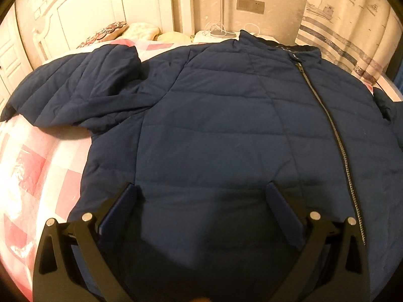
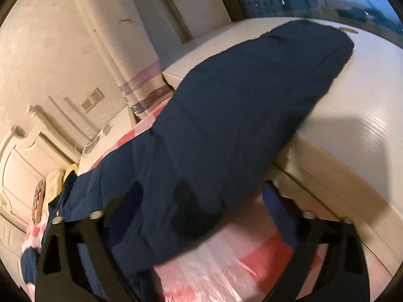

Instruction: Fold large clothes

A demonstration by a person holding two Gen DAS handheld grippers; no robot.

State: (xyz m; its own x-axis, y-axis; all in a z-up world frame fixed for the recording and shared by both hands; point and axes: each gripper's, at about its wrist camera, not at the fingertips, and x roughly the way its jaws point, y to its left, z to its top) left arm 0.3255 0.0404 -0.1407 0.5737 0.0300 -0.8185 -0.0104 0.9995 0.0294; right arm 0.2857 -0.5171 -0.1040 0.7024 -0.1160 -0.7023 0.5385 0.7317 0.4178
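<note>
left gripper [image 1: 201, 191] spread wide above the jacket [image 1: 226, 125]; right gripper [image 2: 201, 191] spread too, sleeve [image 2: 239, 113] ahead, unpinched.

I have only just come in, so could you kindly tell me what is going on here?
A person with a gripper in each hand is folding a navy puffer jacket spread zipped-up on a pink checked bedspread. The left gripper hovers open over the jacket's lower front. The right gripper is open around one sleeve, which stretches onto a white cabinet top. Nothing looks folded yet.
</note>
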